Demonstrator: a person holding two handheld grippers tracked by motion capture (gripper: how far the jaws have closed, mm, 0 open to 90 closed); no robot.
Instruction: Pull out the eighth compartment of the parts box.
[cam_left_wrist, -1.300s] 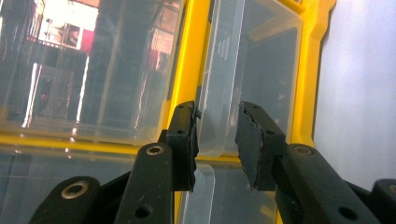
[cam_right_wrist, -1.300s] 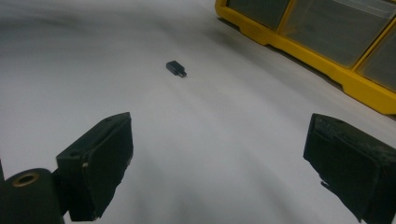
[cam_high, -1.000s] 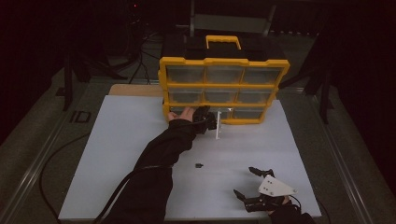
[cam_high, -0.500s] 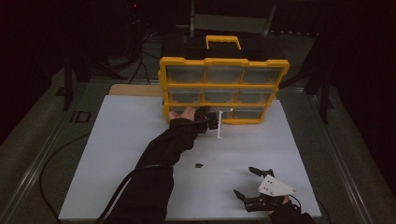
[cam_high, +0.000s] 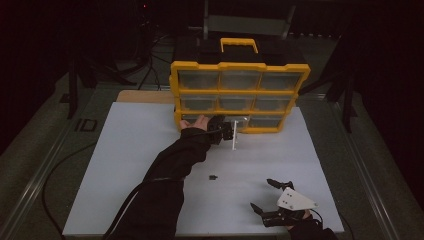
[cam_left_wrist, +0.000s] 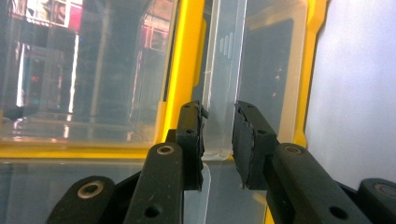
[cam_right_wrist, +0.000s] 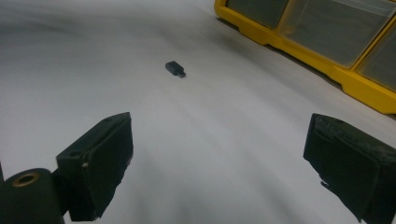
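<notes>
Left gripper (cam_left_wrist: 217, 140) on the bottom-row drawer pull, right gripper (cam_right_wrist: 219, 168) idle with jaws wide apart.

High view: yellow drawer organizer (cam_high: 240, 95) sits centre-top of the frame at the far edge of the white table (cam_high: 125, 165); the left gripper (cam_high: 222, 129) is at its bottom row, just left of centre. Left gripper view: the clear drawer handle (cam_left_wrist: 223, 93) runs up between the two pads, jaws closed in on it; left pad touches, right pad looks against it or a hair off, can't tell full clamp. Right gripper (cam_high: 280, 202) sits lower right of the high view, just above the table, nothing between the jaws. Small black part (cam_high: 213, 176) lies on the table at centre, well apart from both grippers; in the right gripper view it's upper-centre (cam_right_wrist: 175, 68).
</notes>
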